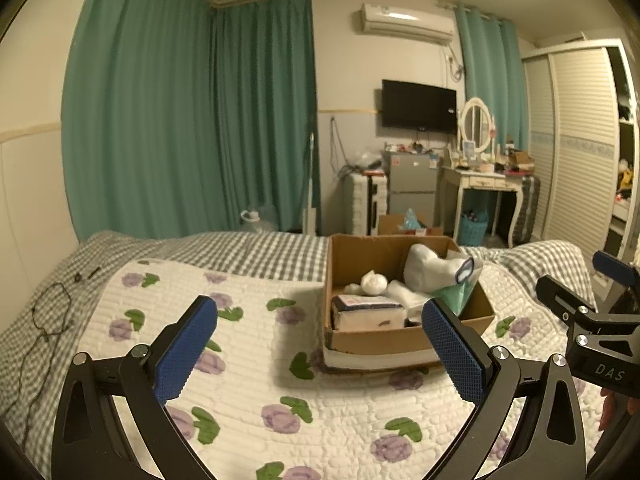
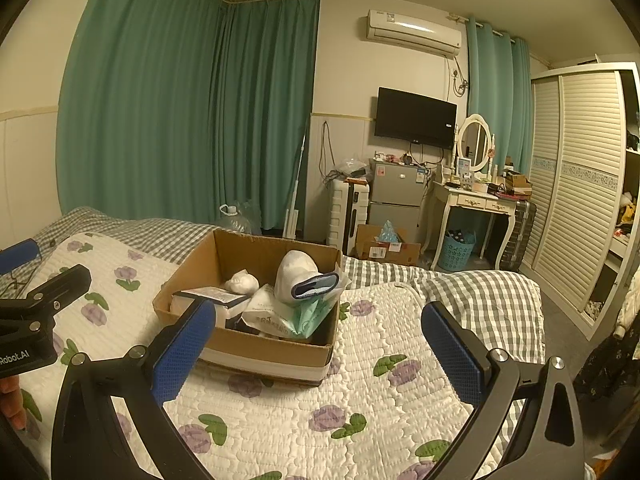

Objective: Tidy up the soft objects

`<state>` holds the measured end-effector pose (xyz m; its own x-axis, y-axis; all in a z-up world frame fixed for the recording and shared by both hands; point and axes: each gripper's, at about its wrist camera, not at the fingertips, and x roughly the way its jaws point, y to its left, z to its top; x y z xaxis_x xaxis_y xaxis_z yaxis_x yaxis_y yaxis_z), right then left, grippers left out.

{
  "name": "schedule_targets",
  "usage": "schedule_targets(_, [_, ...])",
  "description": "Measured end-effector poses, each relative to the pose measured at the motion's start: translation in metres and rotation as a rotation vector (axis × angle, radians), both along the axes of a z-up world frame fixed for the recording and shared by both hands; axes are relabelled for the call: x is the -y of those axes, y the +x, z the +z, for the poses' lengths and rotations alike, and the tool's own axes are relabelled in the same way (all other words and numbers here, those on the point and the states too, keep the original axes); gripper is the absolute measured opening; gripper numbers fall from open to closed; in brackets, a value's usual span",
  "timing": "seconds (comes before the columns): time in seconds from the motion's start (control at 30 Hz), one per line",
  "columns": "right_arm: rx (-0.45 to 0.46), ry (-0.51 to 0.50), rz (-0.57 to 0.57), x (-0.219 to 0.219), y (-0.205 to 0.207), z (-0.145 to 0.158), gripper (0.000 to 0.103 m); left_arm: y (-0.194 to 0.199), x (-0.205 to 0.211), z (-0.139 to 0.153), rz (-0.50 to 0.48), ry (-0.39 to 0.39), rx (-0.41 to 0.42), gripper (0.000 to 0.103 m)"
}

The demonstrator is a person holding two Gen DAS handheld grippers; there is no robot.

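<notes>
A brown cardboard box (image 1: 376, 338) (image 2: 264, 346) sits on the white floral quilt (image 1: 248, 364) (image 2: 360, 392). In it lie a white sock with a blue cuff (image 1: 430, 270) (image 2: 298, 274), a small white ball of cloth (image 1: 374, 283) (image 2: 241, 282), a green tissue pack (image 1: 456, 294) (image 2: 310, 314) and a white packet with a dark label (image 1: 368, 312) (image 2: 212, 296). My left gripper (image 1: 320, 344) is open and empty, just short of the box. My right gripper (image 2: 318, 344) is open and empty, at the box's right front corner.
A grey checked sheet (image 1: 240, 246) (image 2: 480, 292) covers the bed under the quilt. A black cable (image 1: 44, 320) lies at the bed's left edge. Beyond the bed stand a fridge (image 2: 394, 196), a dressing table (image 2: 476, 204), another cardboard box (image 2: 384, 246) and a wardrobe (image 2: 576, 184).
</notes>
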<state>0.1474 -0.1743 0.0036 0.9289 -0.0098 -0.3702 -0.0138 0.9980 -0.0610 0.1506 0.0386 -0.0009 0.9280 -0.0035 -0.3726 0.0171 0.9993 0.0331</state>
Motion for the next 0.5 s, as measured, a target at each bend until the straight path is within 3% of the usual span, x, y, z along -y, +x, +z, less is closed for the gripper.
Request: schedule_targets(0.5, [-0.003, -0.002, -0.002, -0.0007, 0.0008, -0.0032, 0.103, -0.0008, -0.0008, -0.0011, 0.002, -0.001, 0.000, 0.103])
